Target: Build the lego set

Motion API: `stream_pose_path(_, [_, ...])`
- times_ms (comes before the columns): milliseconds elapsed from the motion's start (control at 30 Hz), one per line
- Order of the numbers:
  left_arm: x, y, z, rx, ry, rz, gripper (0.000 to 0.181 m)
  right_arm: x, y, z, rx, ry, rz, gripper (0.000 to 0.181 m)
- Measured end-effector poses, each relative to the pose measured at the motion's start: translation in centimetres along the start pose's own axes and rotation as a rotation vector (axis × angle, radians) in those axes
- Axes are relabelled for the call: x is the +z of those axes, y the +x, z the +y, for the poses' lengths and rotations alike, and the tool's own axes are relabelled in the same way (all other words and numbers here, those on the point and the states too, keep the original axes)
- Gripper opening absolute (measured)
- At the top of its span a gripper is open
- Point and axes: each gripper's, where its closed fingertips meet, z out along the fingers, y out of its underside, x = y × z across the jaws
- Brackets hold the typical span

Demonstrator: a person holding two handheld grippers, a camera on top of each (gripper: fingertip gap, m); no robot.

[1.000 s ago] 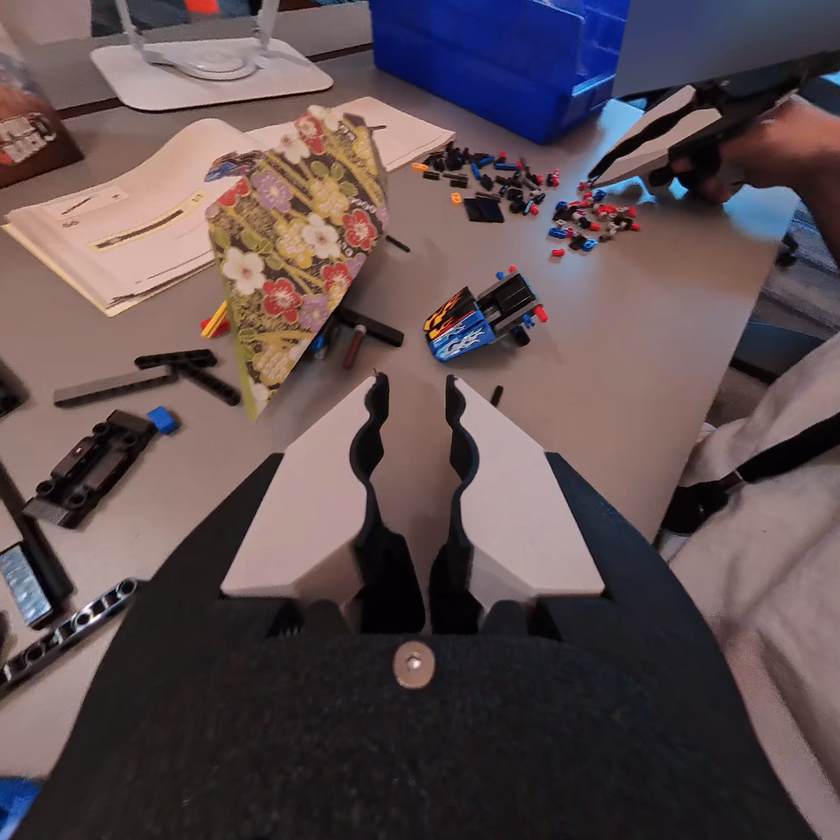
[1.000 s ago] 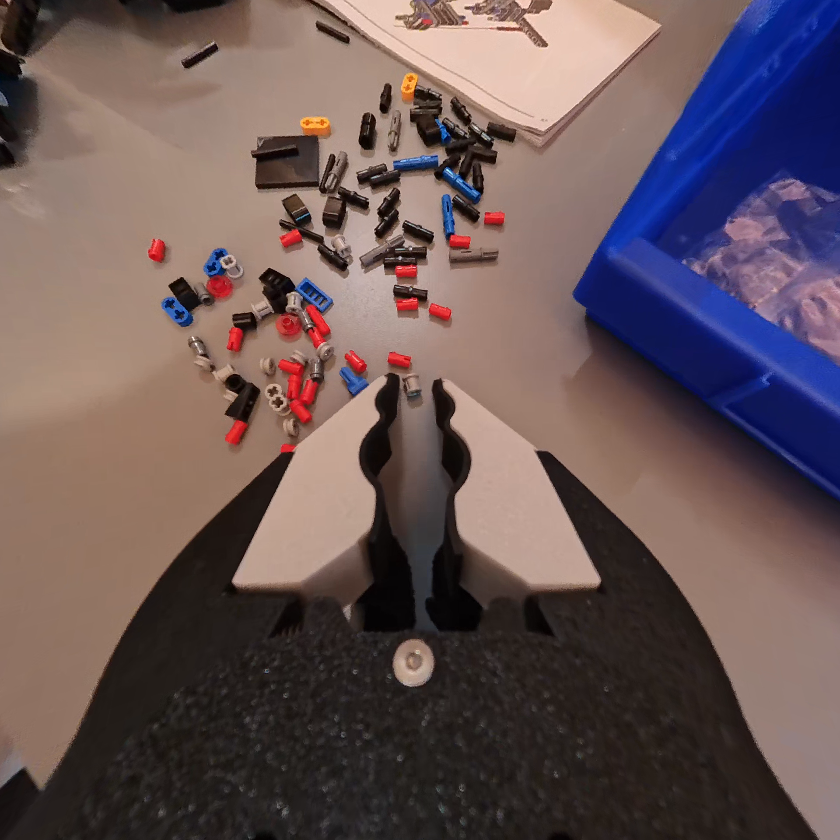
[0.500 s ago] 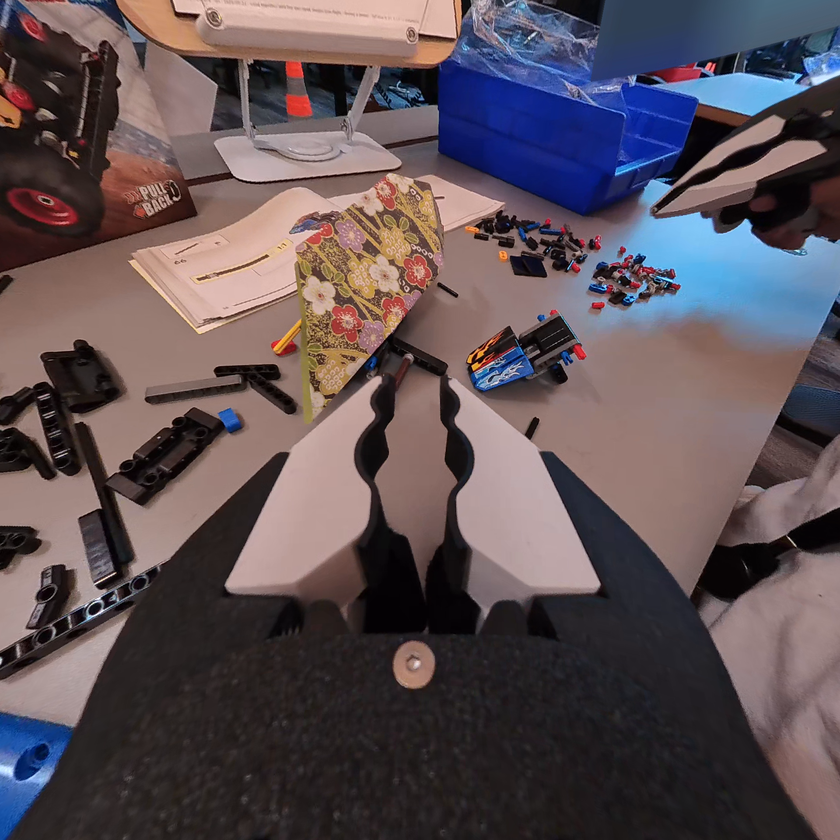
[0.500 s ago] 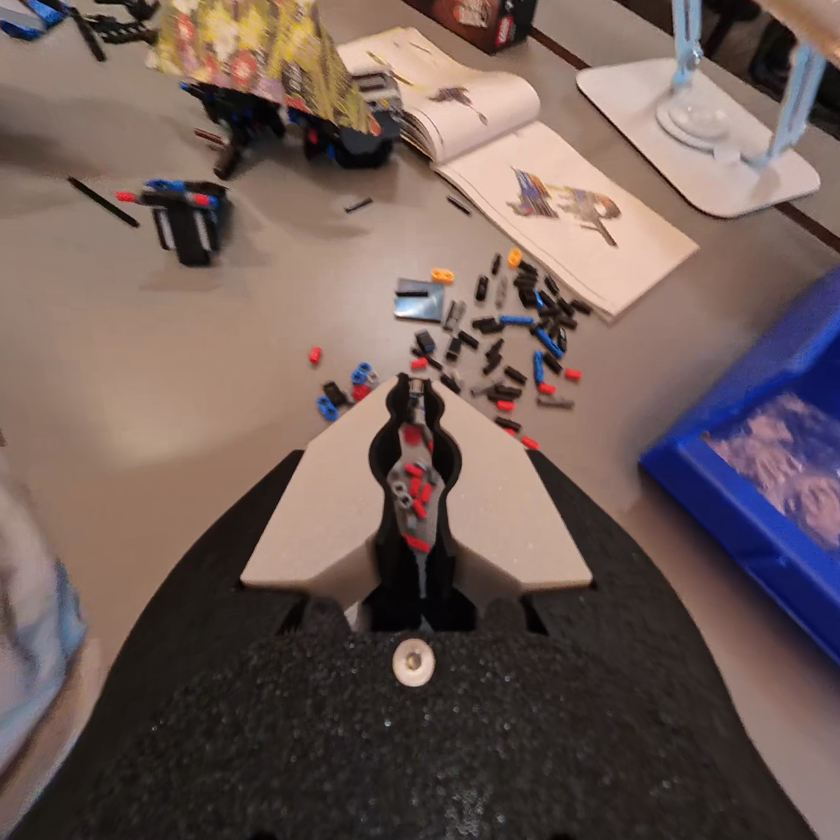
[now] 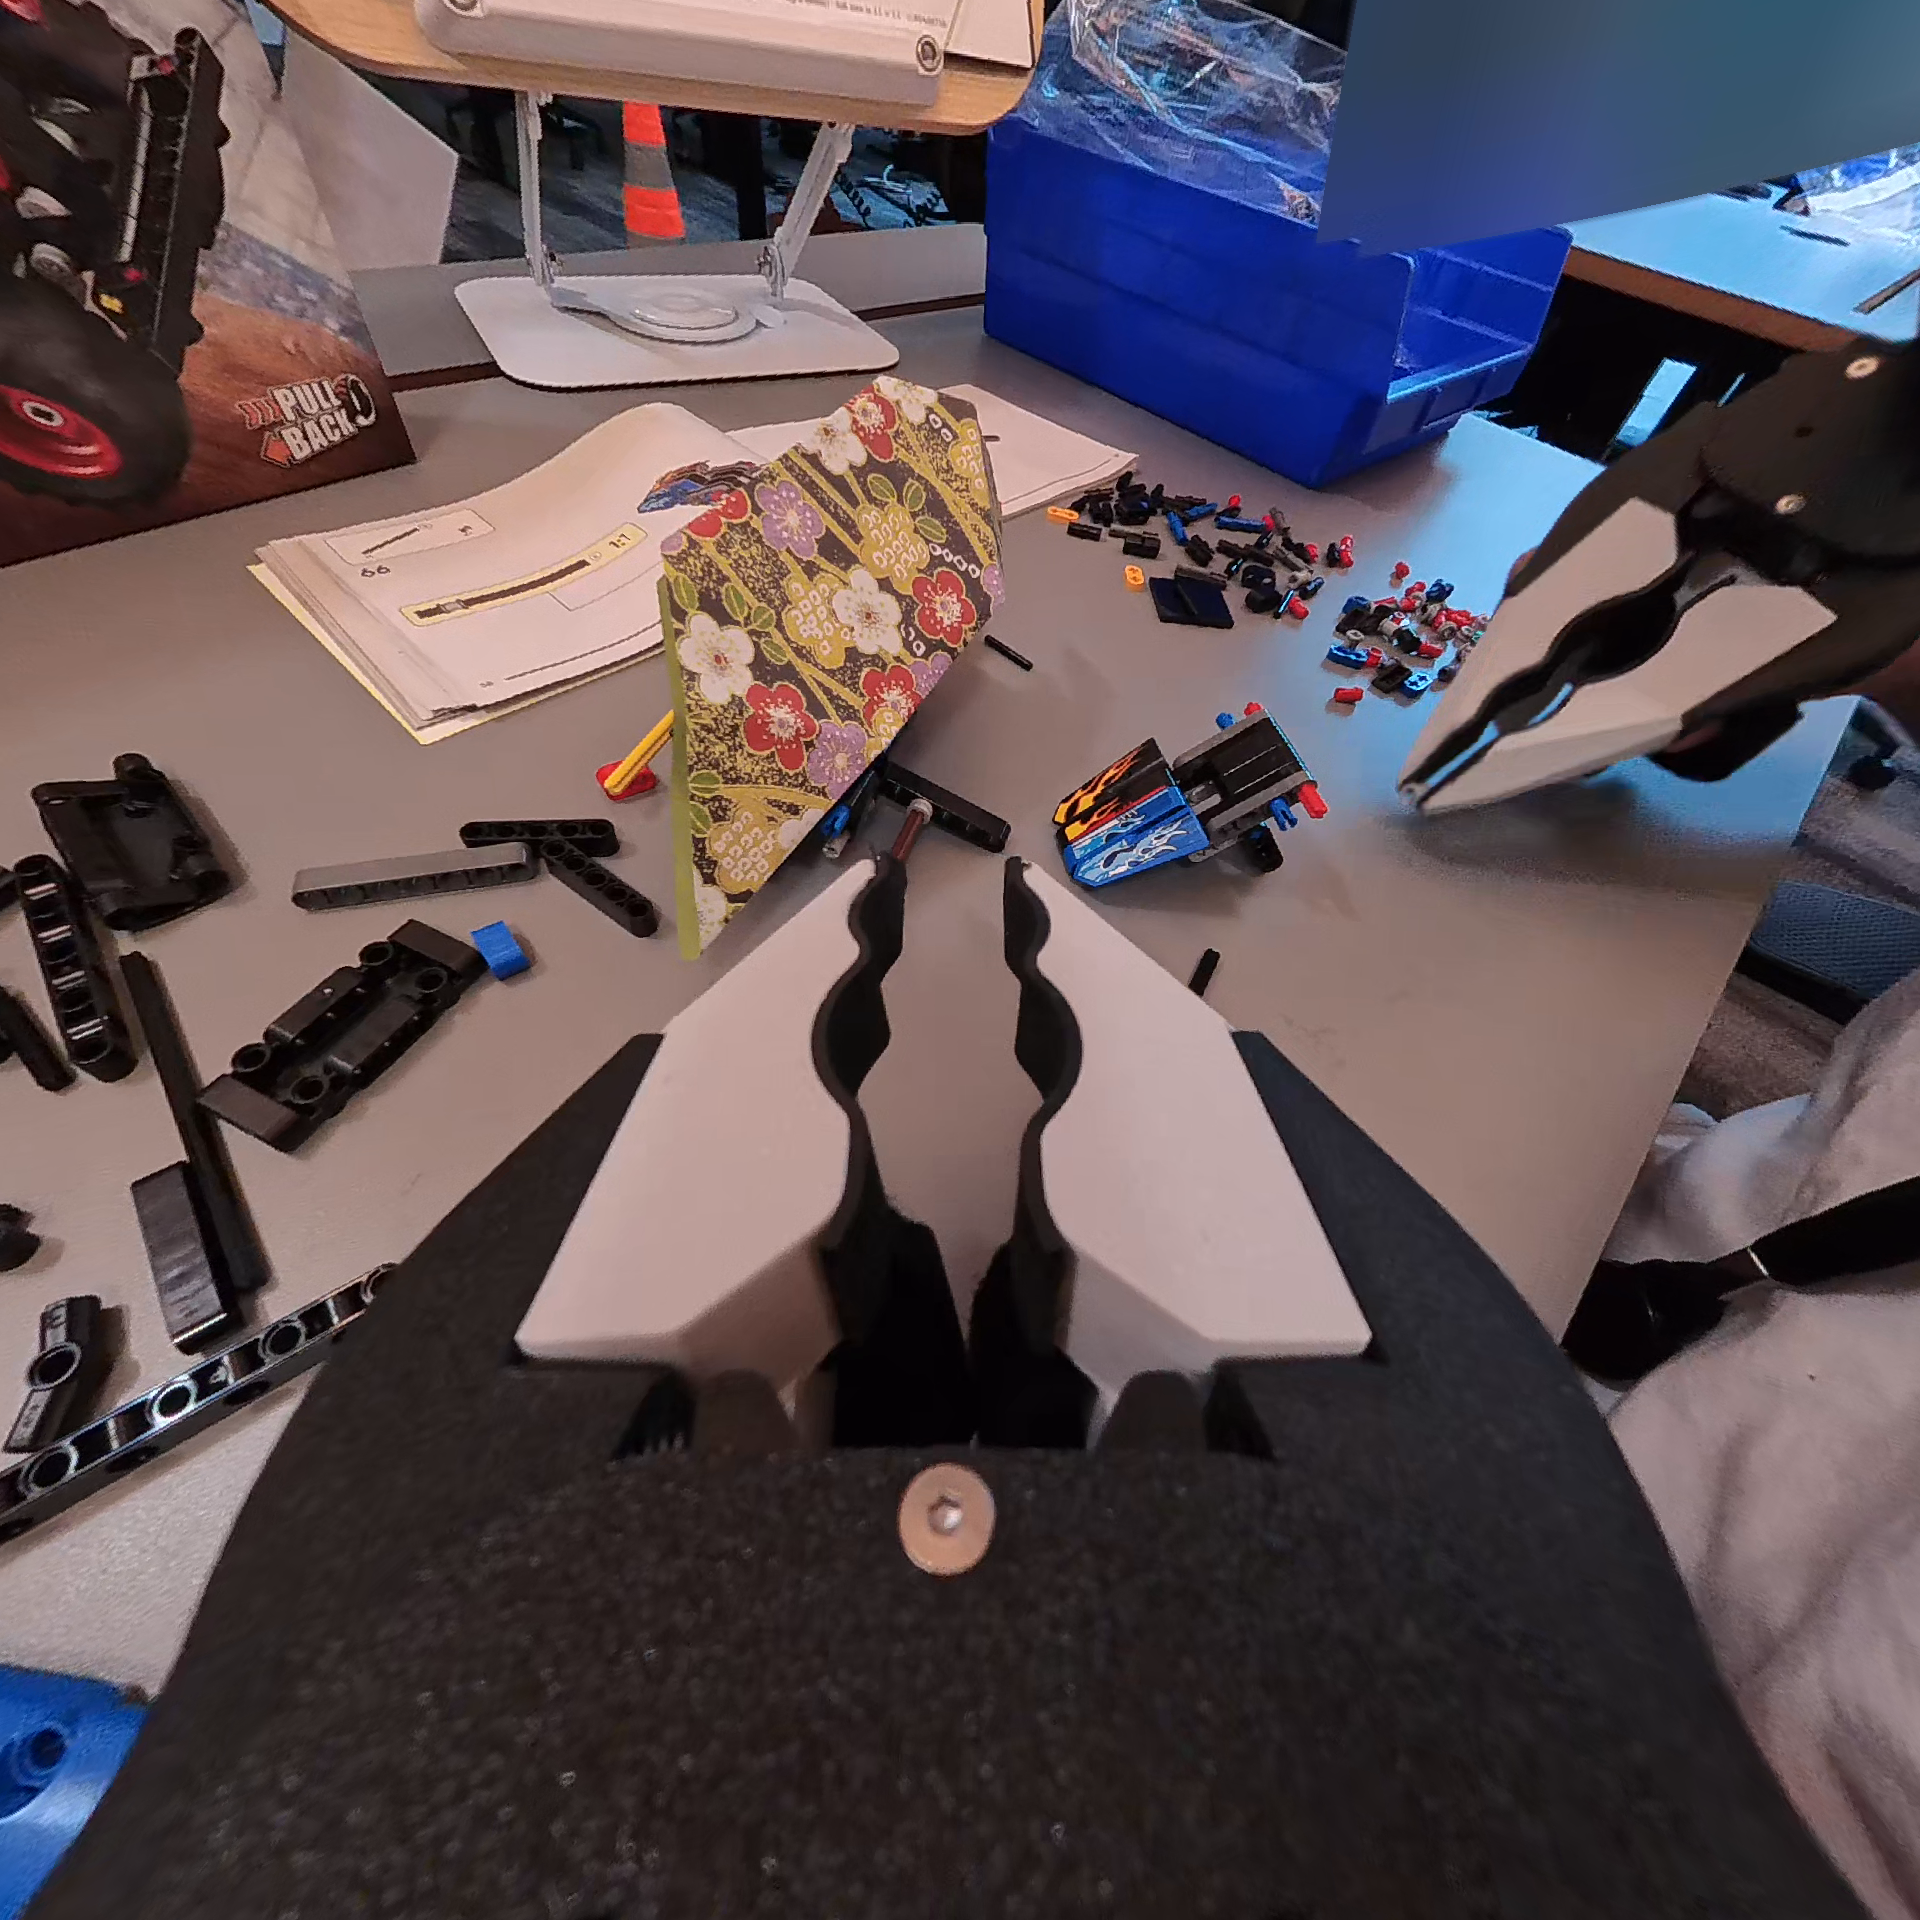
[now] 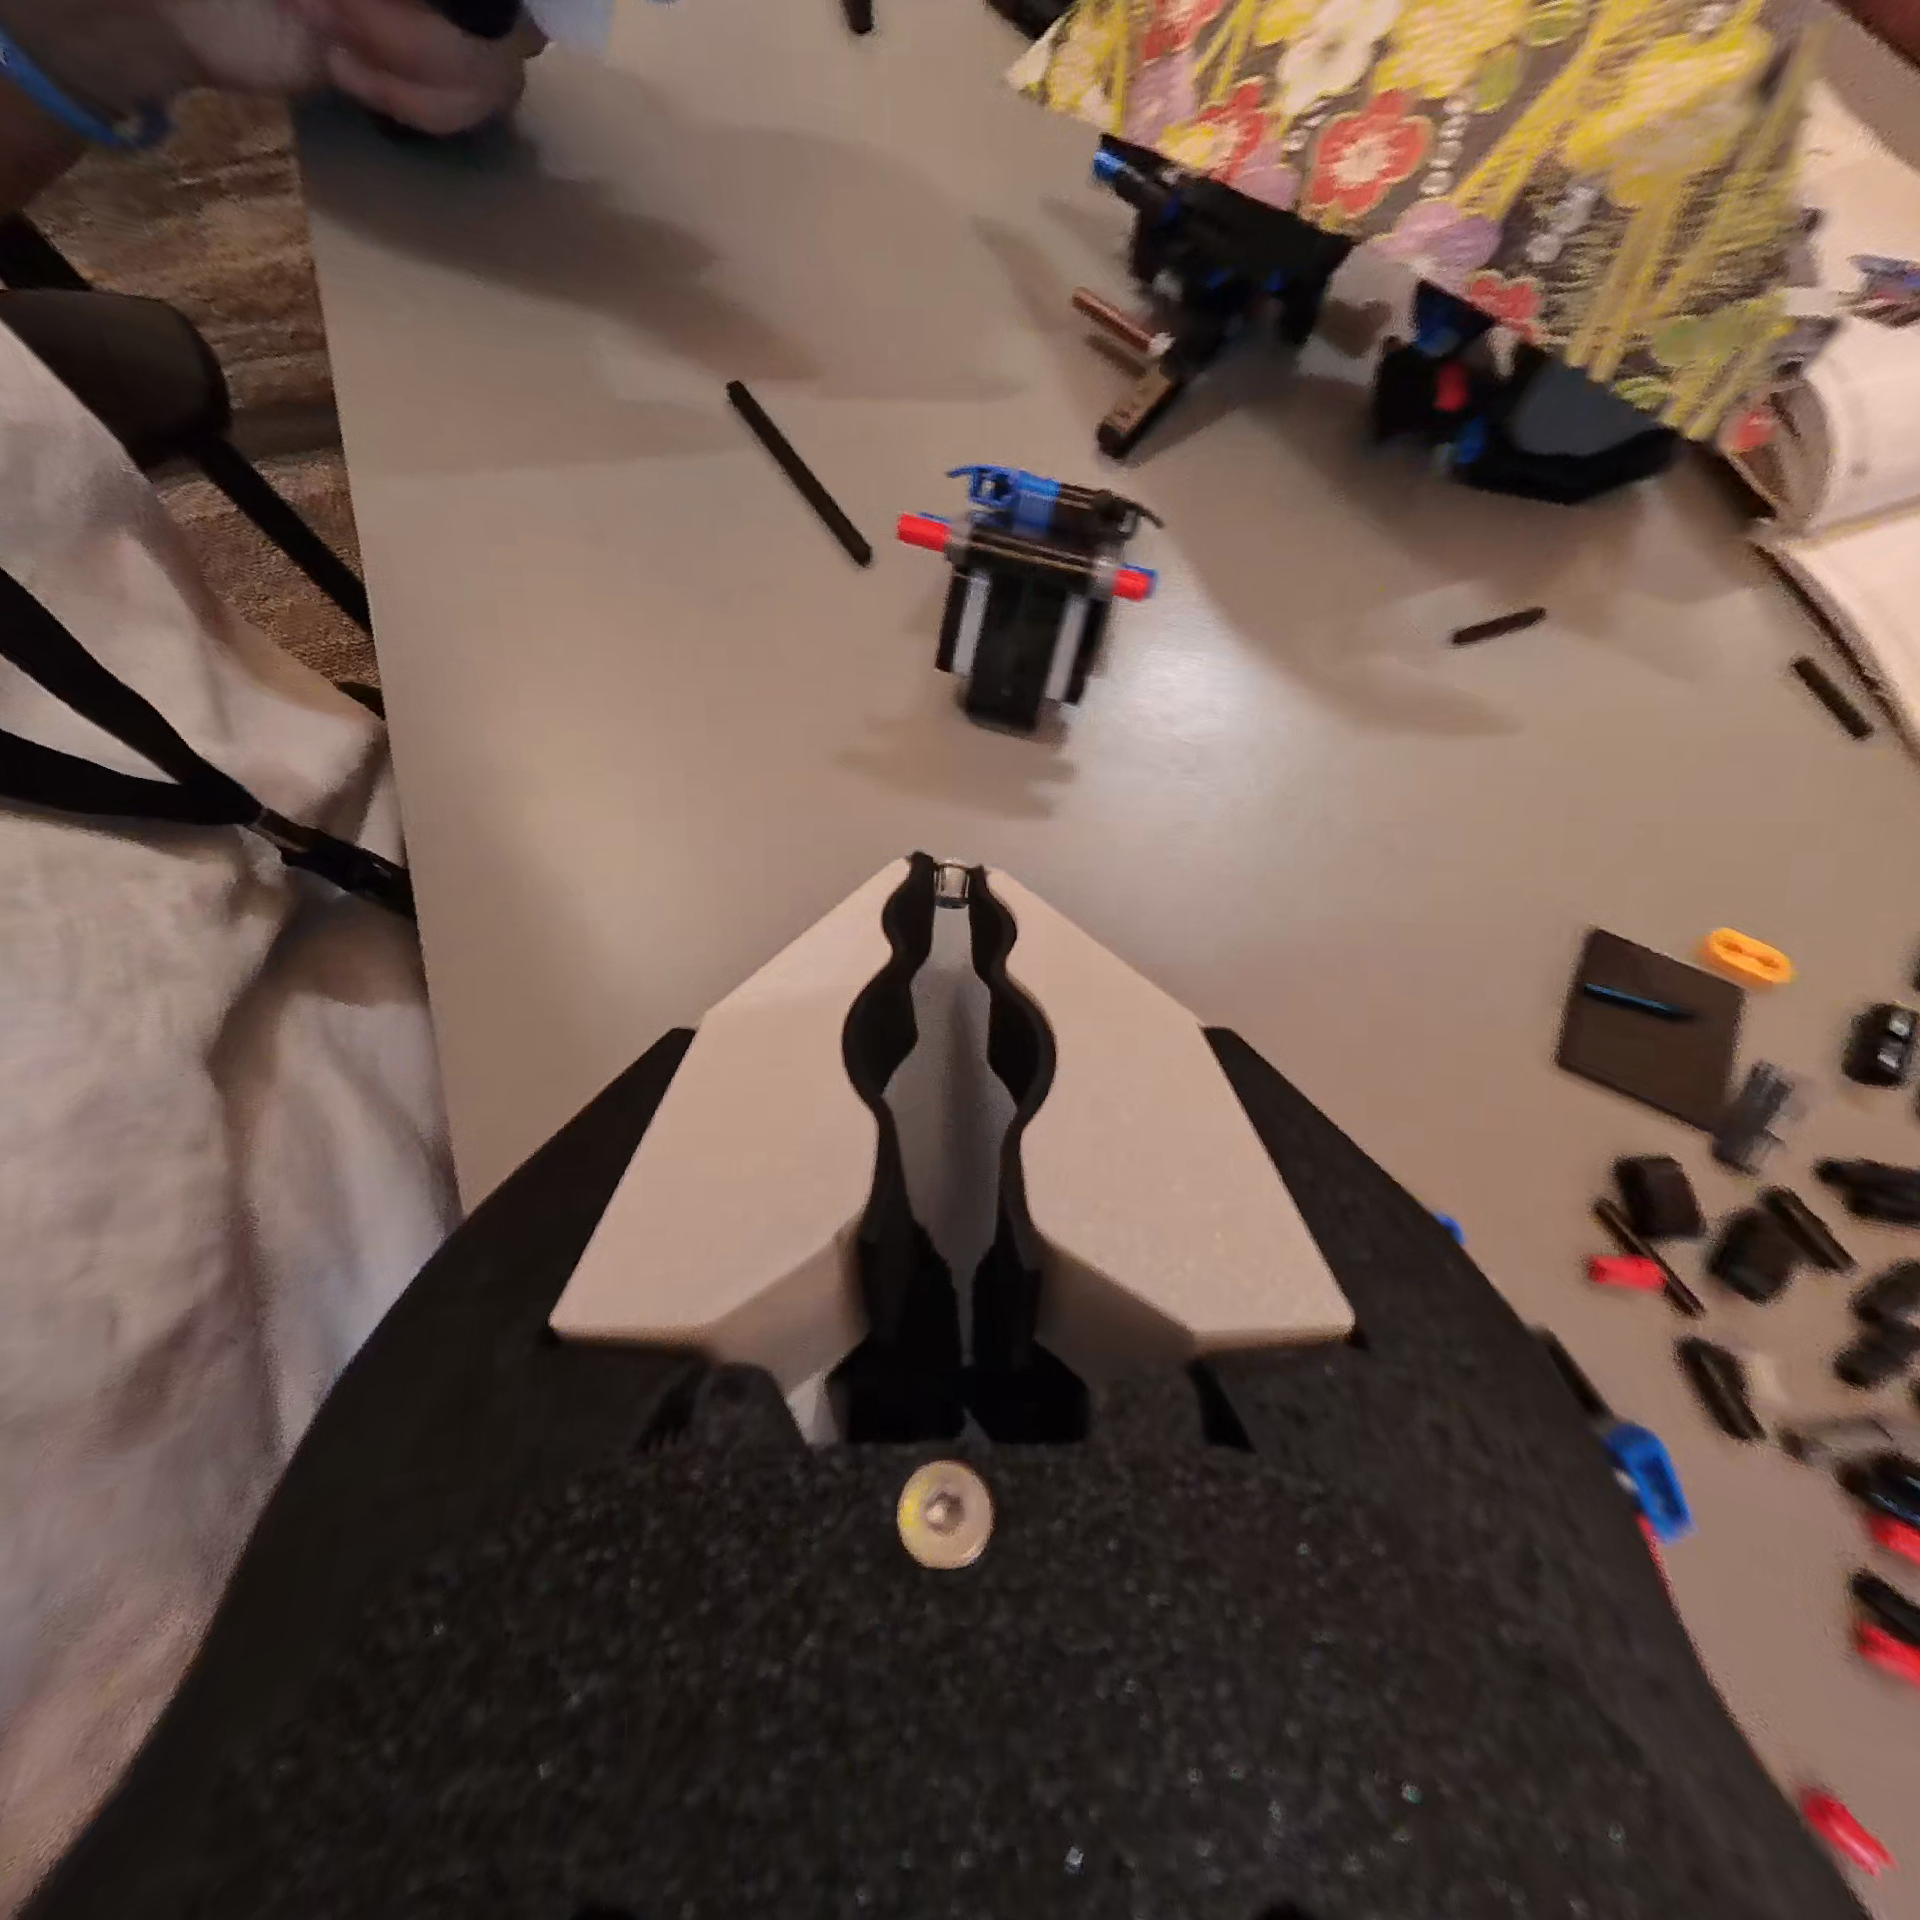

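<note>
Right gripper (image 6: 948, 883) is pinching a small grey piece (image 6: 950, 885) at our fingertips, left gripper (image 5: 951, 883) is idling open; we are judging the small blue-and-black subassembly (image 6: 1029, 603) built, most loose parts (image 5: 1226, 540) unplaced.

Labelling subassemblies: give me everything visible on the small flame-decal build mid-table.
The small build is a compact plastic block lying on the grey table. Its front is a sloped nose, black with orange flames above, blue with white flames below. Behind it sits a black and grey ribbed body. Red and blue pins stick out at both sides. Seen from the right wrist, it points away. Nothing touches it but the table; both grippers are clear.
</note>
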Motion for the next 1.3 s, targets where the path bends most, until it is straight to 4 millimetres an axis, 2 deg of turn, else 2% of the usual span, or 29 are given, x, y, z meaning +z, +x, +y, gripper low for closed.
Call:
stream_pose_path(100, [0.2, 0.0, 0.4, 0.003, -0.029, -0.009, 0.017, 1.3, -0.7, -0.4, -0.014, 0.0, -0.001, 0.005])
stream_pose_path(233, [0.6, 0.4, 1.0, 0.029, -0.073, -0.009, 0.017, 2.2, -0.7, 0.2, -0.026, -0.039, 0.028, 0.005])
stream_pose_path(400, [0.8, 0.6, 1.3, 0.062, -0.087, -0.017, 0.017, 2.4, -0.5, 0.0, -0.009, -0.03, 0.047, 0.006])
stream_pose_path(467, [0.7, 0.9, 1.2, 0.066, -0.083, -0.002, 0.017, 1.7, -0.5, -0.7, 0.019, 0.02, 0.036, 0.007])
stream_pose_path(567, [0.6, 0.8, 1.0, 0.056, -0.071, 0.001, 0.017, -1.0, 1.8, -0.7, 0.064, 0.062, 0.107, 0.011])
stream_pose_path(667, [0.6, 0.9, 1.0, 0.047, -0.07, 0.011, 0.017, -4.3, 6.2, 1.7, 0.112, 0.015, 0.274, 0.011])
stream_pose_path(767, [0.6, 0.8, 1.0, 0.041, -0.069, 0.015, 0.017, -6.2, 8.8, 3.6, 0.153, -0.019, 0.358, 0.011])
stream_pose_path(1000, [0.7, 0.9, 1.1, 0.048, -0.074, 0.013, 0.018, -5.1, 9.9, 5.9, 0.169, -0.08, 0.345, 0.011])
stream_pose_path(1300, [0.8, 0.9, 1.3, 0.047, -0.091, 0.015, 0.017, -5.0, 9.9, 5.9, 0.178, -0.064, 0.324, 0.0])
